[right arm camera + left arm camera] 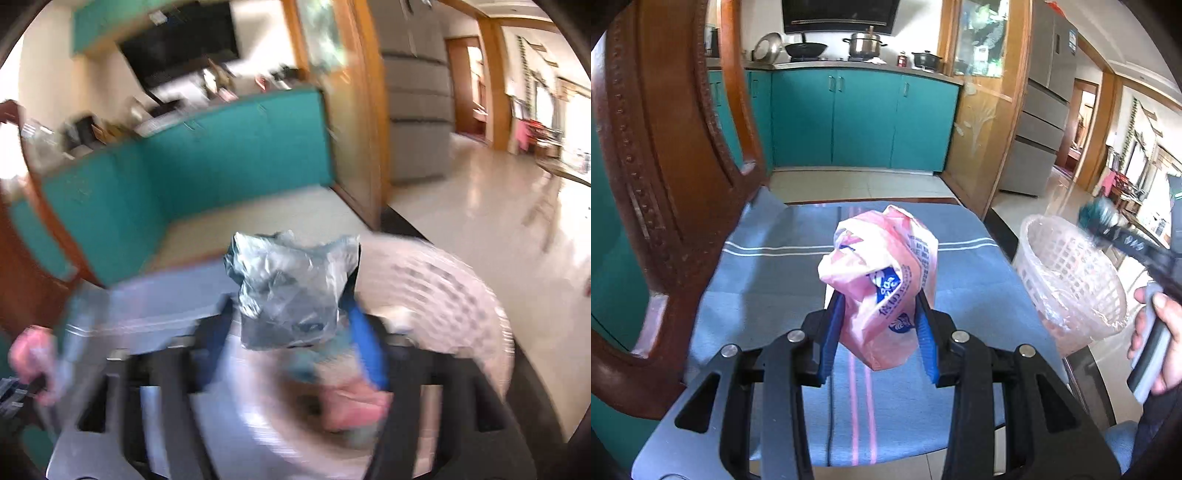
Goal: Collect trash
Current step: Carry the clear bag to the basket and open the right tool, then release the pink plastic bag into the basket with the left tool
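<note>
My left gripper (pixel 881 299) is shut on a crumpled pink plastic bag (pixel 882 284) with blue print and holds it above the blue-cushioned chair seat (pixel 768 288). A pale mesh trash basket (pixel 1071 280) with a clear liner stands to the right of the seat. My right gripper (pixel 291 314) is shut on a crumpled silvery-grey wrapper (pixel 291 288), held over the basket's rim (pixel 443 295); this view is blurred by motion. In the left wrist view the right gripper (pixel 1097 221) shows above the basket's far rim with a teal blur at its tip.
A carved wooden chair back (pixel 665 184) rises at the left. Teal kitchen cabinets (pixel 857 118) and a counter with pots lie beyond. A wooden door frame (pixel 979 147) and a glossy tiled floor (pixel 480 221) are at the right. Pink trash (pixel 354 406) lies inside the basket.
</note>
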`<state>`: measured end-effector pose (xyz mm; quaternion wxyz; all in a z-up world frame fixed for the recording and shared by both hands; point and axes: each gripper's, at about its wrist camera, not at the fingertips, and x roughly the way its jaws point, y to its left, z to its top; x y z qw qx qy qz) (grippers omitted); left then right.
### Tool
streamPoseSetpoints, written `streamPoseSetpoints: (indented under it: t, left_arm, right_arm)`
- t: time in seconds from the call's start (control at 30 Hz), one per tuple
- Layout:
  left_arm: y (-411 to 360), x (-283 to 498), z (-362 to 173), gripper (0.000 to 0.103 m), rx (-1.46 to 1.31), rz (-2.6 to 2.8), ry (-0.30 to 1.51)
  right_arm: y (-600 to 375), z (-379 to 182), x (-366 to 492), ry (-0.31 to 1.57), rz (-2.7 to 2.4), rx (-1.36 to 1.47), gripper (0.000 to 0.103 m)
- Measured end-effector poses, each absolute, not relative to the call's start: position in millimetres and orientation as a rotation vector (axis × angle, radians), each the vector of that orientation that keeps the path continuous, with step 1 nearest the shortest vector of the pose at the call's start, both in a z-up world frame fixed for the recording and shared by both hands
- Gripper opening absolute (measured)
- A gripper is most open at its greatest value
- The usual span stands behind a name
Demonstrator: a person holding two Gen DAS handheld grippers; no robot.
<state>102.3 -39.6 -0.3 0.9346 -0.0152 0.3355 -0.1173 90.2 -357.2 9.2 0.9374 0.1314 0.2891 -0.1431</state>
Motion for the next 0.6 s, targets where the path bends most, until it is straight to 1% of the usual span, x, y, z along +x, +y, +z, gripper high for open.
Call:
streamPoseSetpoints:
  t: [0.07,0.1,0.13,0.17,0.2,0.23,0.3,0.4,0.47,0.53,0.6]
  left_arm:
    - [-52.0,102.7,-1.5,0.038,-0.033,-0.285,0.690]
    - [-59.6,103.1,-1.6,0.038,-0.028,-0.303,0.691]
    - [-71.3,105.3,-0.2,0.038,-0.017,-0.326,0.693]
    - [-82.6,106.8,2.0,0.038,-0.009,-0.347,0.691]
    - [-94.7,108.0,4.2,0.038,-0.002,-0.375,0.690]
    - [-116.7,110.2,8.9,0.038,0.013,-0.430,0.687]
    - [-156.0,115.2,17.9,0.038,0.047,-0.504,0.675]
    - [-221.0,127.8,28.4,0.039,0.077,-0.618,0.672]
    - [-253.9,143.1,24.0,0.045,0.075,-0.667,0.727]
    - [-274.4,159.9,9.8,0.078,0.112,-0.627,0.806]
    - [-265.9,161.2,7.6,0.080,0.117,-0.571,0.780]
  right_arm:
    - [-377.2,4.0,86.7,0.592,-0.342,0.326,0.071]
    - [-386.6,5.3,82.5,0.575,-0.357,0.370,0.072]
    - [-395.7,10.8,73.2,0.525,-0.375,0.416,0.075]
    - [-402.1,16.9,63.3,0.468,-0.403,0.441,0.079]
    - [-408.5,24.7,47.5,0.378,-0.456,0.471,0.088]
    - [-411.5,28.9,37.2,0.320,-0.482,0.492,0.093]
    - [-417.8,35.5,17.3,0.213,-0.519,0.532,0.094]
    - [-423.7,36.8,7.7,0.178,-0.529,0.551,0.094]
    - [-427.9,35.6,5.8,0.184,-0.523,0.564,0.094]
    - [-433.7,35.0,6.5,0.195,-0.506,0.574,0.094]
    - [-435.4,33.2,9.0,0.215,-0.491,0.574,0.094]
